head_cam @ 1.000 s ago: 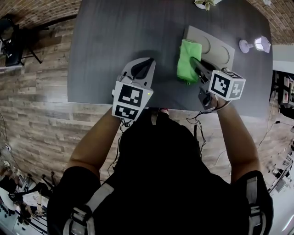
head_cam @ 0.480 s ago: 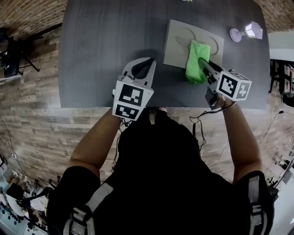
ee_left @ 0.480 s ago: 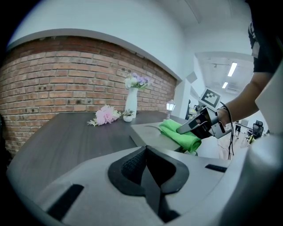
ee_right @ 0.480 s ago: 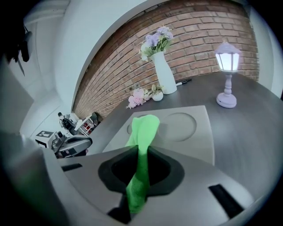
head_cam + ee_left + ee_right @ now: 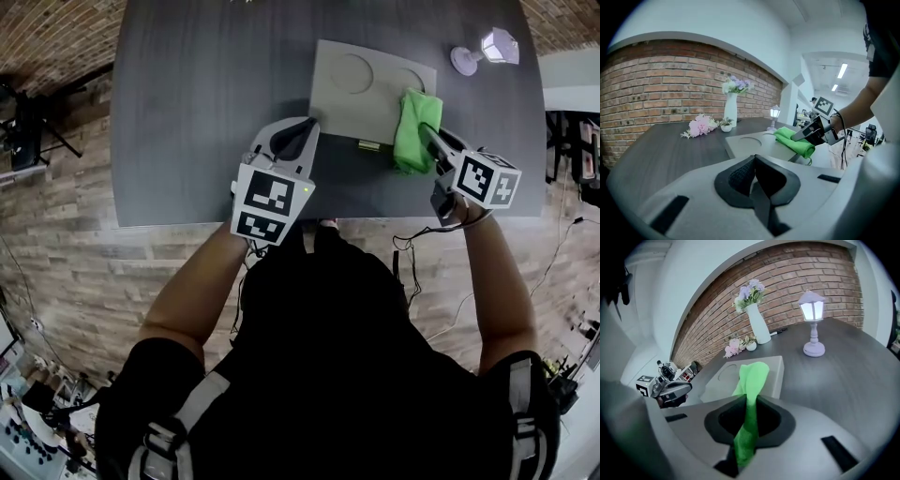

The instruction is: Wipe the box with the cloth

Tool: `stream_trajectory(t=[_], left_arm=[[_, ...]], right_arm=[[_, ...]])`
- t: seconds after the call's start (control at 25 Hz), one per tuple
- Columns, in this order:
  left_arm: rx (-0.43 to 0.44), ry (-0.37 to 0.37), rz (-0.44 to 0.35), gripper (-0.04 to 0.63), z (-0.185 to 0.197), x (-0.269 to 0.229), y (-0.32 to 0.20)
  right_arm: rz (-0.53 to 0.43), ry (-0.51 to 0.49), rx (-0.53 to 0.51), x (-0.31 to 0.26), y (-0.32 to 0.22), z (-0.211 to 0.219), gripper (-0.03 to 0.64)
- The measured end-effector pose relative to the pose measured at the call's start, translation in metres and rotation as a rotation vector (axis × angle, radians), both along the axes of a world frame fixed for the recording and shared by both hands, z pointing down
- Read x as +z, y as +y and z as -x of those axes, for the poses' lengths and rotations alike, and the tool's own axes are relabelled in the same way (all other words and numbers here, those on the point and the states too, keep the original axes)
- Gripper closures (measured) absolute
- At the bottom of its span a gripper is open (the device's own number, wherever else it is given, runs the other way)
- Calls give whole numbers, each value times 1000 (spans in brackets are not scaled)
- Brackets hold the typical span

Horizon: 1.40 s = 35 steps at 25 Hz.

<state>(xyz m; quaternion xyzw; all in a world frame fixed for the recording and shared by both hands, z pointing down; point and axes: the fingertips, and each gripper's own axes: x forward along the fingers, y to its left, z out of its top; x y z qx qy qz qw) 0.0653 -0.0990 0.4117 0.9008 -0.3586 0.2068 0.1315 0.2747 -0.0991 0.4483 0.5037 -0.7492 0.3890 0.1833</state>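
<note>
Right gripper [image 5: 748, 425]: jaws clamped on green cloth [image 5: 752, 376]; the cloth runs straight ahead of them onto the box [image 5: 774, 373].
Left gripper [image 5: 757, 185]: jaws together, nothing between; box ahead, to their right.
Bench [image 5: 843, 376]: beyond right jaws, lamp [image 5: 812, 324], then vase [image 5: 758, 324] with flowers.

Green cloth [image 5: 415, 128] — soft, matt fabric, smooth matt grey box [image 5: 352, 94], dark matt wood-grain table [image 5: 206, 103], rough brick wall [image 5: 670, 89].

In front of you, the dark table [image 5: 206, 94] bore a grey box [image 5: 361, 94] near its right edge, a small lamp [image 5: 483, 52] further right, and a white vase [image 5: 757, 324] and pink flowers [image 5: 733, 348] at the far side.
</note>
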Motion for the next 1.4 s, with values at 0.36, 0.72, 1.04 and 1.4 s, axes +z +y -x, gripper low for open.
stream_trajectory(t=[0.36,0.72,1.04,1.4], left_arm=[[6,-18,-7,588,-27,-5,3],[9,-46,-45,588,-45,-25,8],[-6,-68,-132,588,-36,-68,5],[14,-26,-194,586,-42,-108,0]], right_arm=[[-8,15,29,3,8,-46,578],[-6,37,73,7,16,-79,578],[-113,41,93,-29,12,-90,578],[-306,37,65,-97,2,-67,578]])
